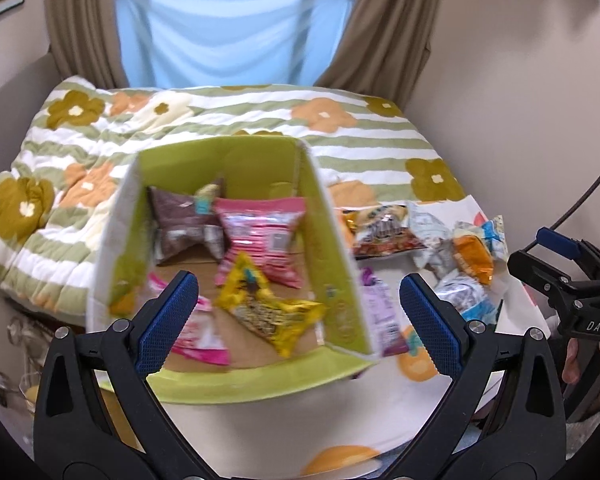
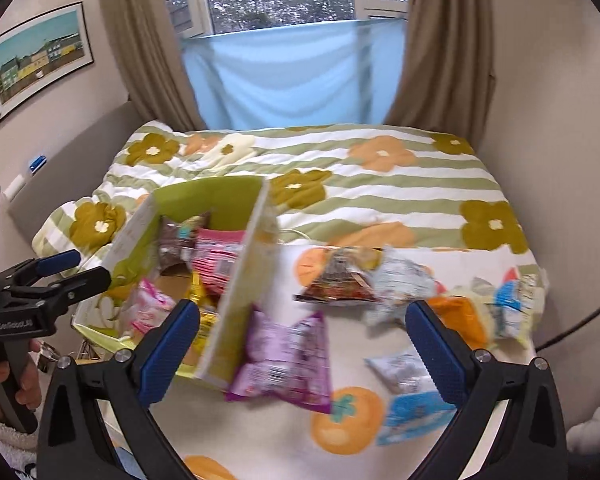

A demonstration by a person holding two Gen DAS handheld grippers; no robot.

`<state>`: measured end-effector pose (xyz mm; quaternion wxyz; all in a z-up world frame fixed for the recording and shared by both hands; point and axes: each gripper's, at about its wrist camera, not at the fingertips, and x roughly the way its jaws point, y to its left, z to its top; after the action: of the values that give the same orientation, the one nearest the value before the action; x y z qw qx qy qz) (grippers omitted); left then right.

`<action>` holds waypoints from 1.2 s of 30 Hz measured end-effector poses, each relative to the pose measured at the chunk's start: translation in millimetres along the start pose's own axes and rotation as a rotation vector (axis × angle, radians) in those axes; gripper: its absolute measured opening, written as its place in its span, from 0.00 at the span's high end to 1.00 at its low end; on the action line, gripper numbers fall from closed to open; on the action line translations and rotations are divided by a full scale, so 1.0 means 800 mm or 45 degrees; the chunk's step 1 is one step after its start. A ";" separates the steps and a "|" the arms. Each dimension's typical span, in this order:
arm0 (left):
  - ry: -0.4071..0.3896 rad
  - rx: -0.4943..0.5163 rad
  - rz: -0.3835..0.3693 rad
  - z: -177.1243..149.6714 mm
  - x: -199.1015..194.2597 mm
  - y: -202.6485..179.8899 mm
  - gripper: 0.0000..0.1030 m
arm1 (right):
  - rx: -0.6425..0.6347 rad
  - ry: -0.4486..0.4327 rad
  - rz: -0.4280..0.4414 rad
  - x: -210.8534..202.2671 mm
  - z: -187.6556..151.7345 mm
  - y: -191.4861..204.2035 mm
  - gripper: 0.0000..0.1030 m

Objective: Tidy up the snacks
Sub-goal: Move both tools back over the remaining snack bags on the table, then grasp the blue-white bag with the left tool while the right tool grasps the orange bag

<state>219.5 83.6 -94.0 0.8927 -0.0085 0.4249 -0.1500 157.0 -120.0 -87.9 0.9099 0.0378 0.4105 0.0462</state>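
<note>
Both grippers, left gripper and right gripper, are held wide, empty. Purple packet judged light, crinkly; best pinched at sealed edge.

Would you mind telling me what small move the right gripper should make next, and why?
Probably lower the open right gripper onto the purple packet and close on it. That packet lies outside the green box, against its wall and nearest the fingers, while several snacks already sit inside. The left gripper hangs open above the box, holding nothing.
</note>
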 end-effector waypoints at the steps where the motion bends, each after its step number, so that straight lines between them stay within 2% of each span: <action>1: 0.007 -0.002 0.001 -0.001 0.003 -0.010 0.03 | -0.003 0.004 -0.002 -0.002 -0.002 -0.010 0.00; 5: 0.053 -0.009 0.019 -0.012 0.021 -0.066 0.03 | -0.024 0.070 0.016 0.001 -0.013 -0.051 0.00; 14: 0.143 -0.063 0.081 -0.037 0.065 -0.160 0.03 | -0.057 0.168 0.129 0.012 -0.037 -0.128 0.00; 20: 0.231 -0.096 0.027 -0.056 0.107 -0.219 0.03 | -0.094 0.191 0.167 0.025 -0.038 -0.186 0.00; 27: 0.337 -0.144 -0.052 -0.066 0.175 -0.261 0.03 | -0.105 0.205 0.171 0.054 -0.025 -0.235 0.00; 36: 0.440 -0.244 -0.068 -0.086 0.257 -0.279 0.03 | -0.095 0.254 0.223 0.111 -0.031 -0.259 0.01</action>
<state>231.0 -178.1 -261.2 0.7972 -0.0787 0.5839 -0.1318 208.2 -314.4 -192.2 0.8579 0.0349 0.4919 0.1441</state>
